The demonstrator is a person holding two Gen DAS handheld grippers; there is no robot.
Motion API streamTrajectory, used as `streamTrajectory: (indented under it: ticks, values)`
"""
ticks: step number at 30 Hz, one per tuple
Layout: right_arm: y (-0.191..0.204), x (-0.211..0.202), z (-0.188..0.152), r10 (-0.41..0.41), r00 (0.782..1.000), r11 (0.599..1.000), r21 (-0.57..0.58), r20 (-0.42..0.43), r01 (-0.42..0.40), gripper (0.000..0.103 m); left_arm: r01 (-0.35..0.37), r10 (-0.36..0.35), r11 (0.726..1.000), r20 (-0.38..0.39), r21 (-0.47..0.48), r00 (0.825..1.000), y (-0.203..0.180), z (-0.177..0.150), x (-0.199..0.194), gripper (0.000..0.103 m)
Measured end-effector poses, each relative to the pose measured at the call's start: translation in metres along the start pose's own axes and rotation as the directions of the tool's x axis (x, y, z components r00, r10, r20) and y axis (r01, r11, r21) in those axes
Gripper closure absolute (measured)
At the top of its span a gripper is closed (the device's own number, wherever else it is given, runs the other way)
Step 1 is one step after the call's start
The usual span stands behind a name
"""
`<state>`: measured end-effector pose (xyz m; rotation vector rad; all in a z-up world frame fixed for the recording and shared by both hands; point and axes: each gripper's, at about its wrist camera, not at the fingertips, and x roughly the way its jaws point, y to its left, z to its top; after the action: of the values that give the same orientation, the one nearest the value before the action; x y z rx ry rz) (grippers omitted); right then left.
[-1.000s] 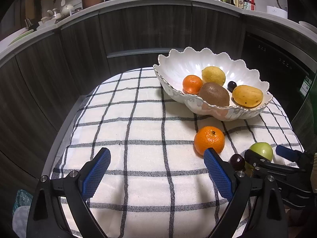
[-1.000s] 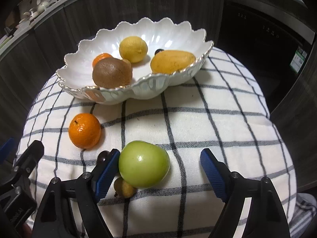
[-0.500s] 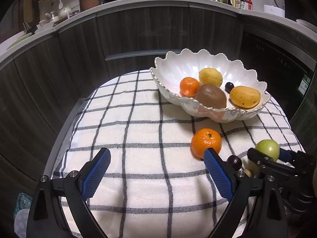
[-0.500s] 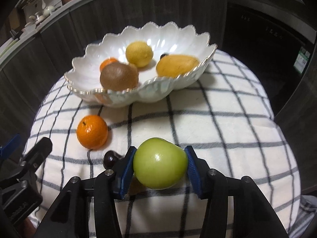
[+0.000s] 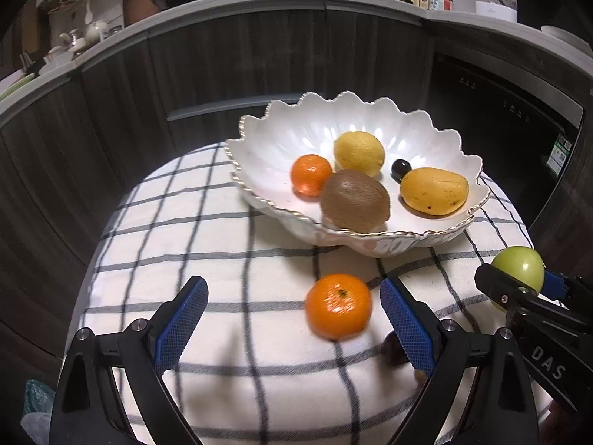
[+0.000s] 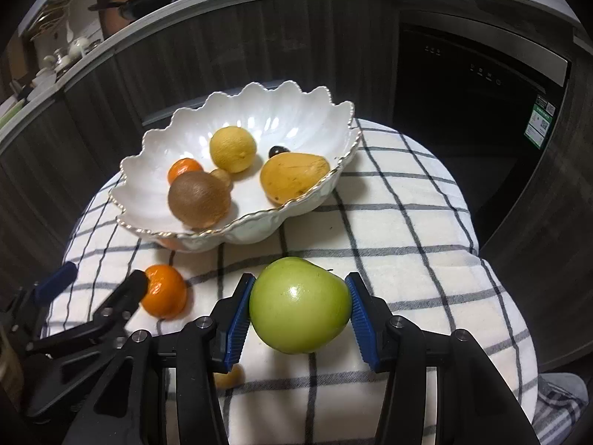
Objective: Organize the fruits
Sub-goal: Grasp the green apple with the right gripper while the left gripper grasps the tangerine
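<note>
My right gripper (image 6: 299, 306) is shut on a green apple (image 6: 300, 304) and holds it above the checked cloth, in front of the white scalloped bowl (image 6: 296, 111). The apple also shows in the left wrist view (image 5: 519, 267). The bowl (image 5: 296, 126) holds a lemon (image 5: 358, 152), a kiwi (image 5: 354, 200), a mango (image 5: 433, 191), a small orange (image 5: 310, 174) and a dark grape (image 5: 401, 167). My left gripper (image 5: 292, 319) is open, its fingers either side of a loose orange (image 5: 339, 306) on the cloth.
A dark grape (image 5: 393, 348) lies partly hidden behind my left gripper's right finger. A small brownish fruit (image 6: 229, 376) lies on the cloth under my right gripper. Dark cabinets (image 5: 111, 111) curve behind the cloth-covered table (image 5: 222, 222); an oven front (image 6: 481, 92) stands at the right.
My right gripper closed on the green apple and lifted it off the cloth. My left gripper moved forward and right until the loose orange sits between its open fingers.
</note>
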<state>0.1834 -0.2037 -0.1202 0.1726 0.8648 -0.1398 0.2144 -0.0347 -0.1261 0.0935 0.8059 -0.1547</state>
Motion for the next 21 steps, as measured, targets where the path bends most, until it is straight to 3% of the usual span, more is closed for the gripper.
streamTrajectory:
  ticks: [10, 21]
  values:
    - [-0.009, 0.009, 0.001, -0.006, 1.000, 1.000, 0.024, -0.010, 0.006, 0.053, 0.037, -0.035, 0.999, -0.050, 0.039, 0.998, -0.019, -0.005, 0.027, 0.027]
    - [-0.007, 0.012, 0.000, -0.005, 1.000, 1.000, 0.022, -0.018, 0.005, 0.053, 0.081, -0.078, 0.996, -0.099, 0.027, 0.992, -0.026, -0.012, 0.043, 0.053]
